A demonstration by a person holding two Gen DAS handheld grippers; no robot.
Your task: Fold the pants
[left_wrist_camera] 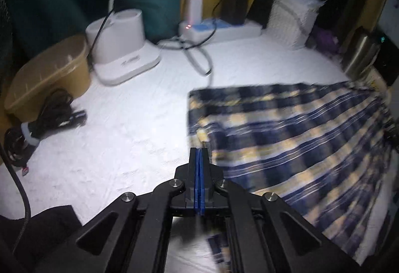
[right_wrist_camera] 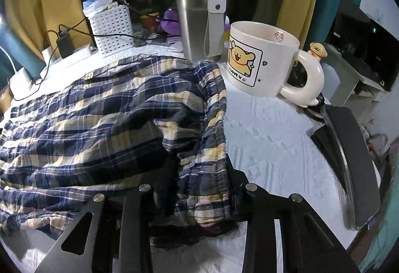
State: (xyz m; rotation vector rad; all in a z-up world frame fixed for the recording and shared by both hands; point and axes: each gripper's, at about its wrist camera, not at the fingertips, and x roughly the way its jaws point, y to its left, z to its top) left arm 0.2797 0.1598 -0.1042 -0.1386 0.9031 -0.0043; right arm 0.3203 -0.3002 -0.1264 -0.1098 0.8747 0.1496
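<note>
The plaid pants (left_wrist_camera: 294, 128), navy, yellow and white, lie spread on the white table cover (left_wrist_camera: 124, 128). My left gripper (left_wrist_camera: 199, 151) is shut, its blue pads pressed together, with its tips at the pants' near left edge; I cannot tell if any cloth is pinched. In the right wrist view the pants (right_wrist_camera: 99, 118) fill the left half, and their gathered waistband (right_wrist_camera: 212, 148) runs down between my right gripper's (right_wrist_camera: 203, 198) fingers, which are closed on the bunched band. The fingertips are hidden under the cloth.
Left view: a tan tub (left_wrist_camera: 49, 73), a white appliance (left_wrist_camera: 122, 48), cables (left_wrist_camera: 194, 53), a power strip (left_wrist_camera: 219, 28) and a white basket (left_wrist_camera: 291, 21) at the back. Right view: a steel tumbler (right_wrist_camera: 199, 16), a bear mug (right_wrist_camera: 264, 58) and a black pad (right_wrist_camera: 349, 155) at the right.
</note>
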